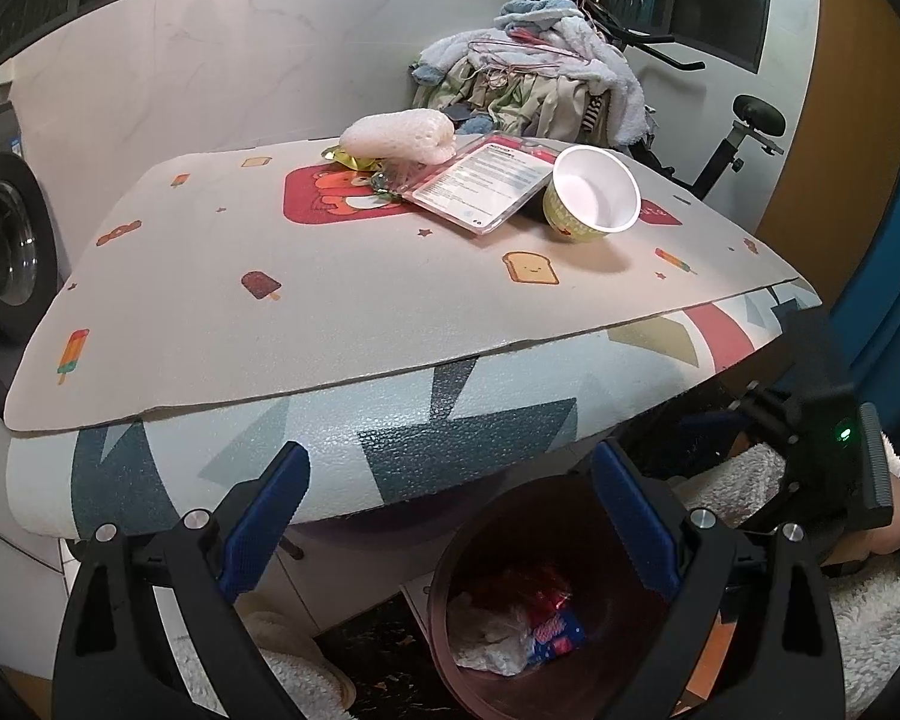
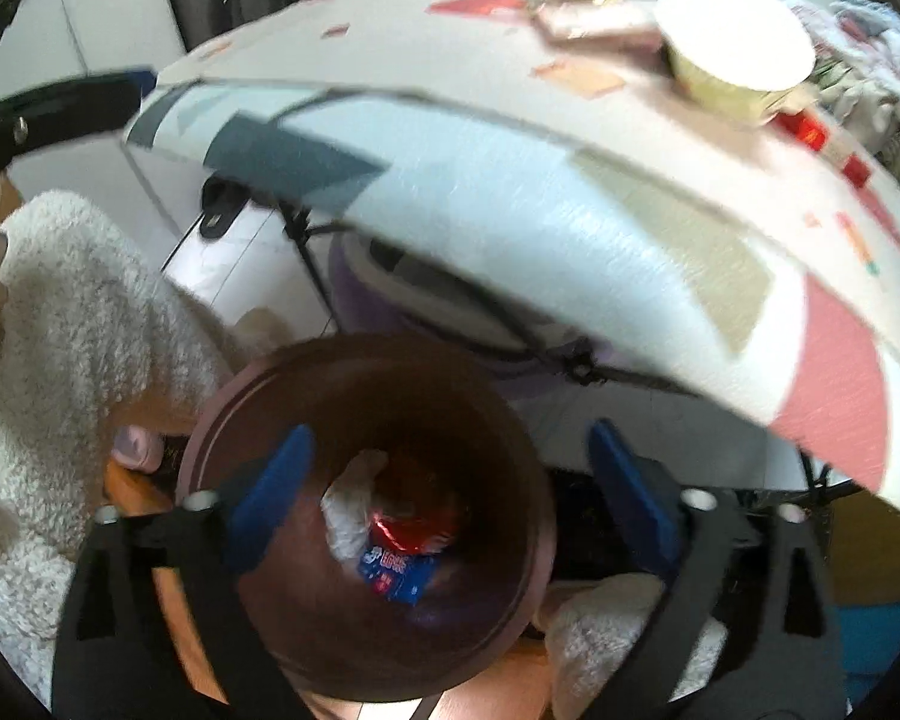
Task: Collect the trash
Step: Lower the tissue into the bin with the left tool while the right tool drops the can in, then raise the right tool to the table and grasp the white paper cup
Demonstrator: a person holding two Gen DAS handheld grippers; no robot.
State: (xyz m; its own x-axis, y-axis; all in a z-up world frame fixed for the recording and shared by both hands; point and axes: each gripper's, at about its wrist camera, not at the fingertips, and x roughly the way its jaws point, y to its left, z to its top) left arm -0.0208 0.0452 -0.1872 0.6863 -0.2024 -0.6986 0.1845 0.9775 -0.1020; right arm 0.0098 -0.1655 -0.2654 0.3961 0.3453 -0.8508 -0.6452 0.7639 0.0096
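The right tongs [image 2: 444, 501] hang spread and empty above the brown bin [image 2: 366, 516], where wrappers [image 2: 399, 546] lie; the left tongs [image 1: 447, 516] gape empty too. More trash, a cup [image 1: 591, 192] and a plastic pack [image 1: 480, 183], waits on the table [image 1: 306, 300]. Its overhanging patterned mats could snag a rising arm, in a laundry room with a washing machine [image 1: 6, 240].

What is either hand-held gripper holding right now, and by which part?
Nothing. The right hand-held gripper stands wide open above the brown bin, with trash already lying inside it. The left hand-held gripper is open and empty too.
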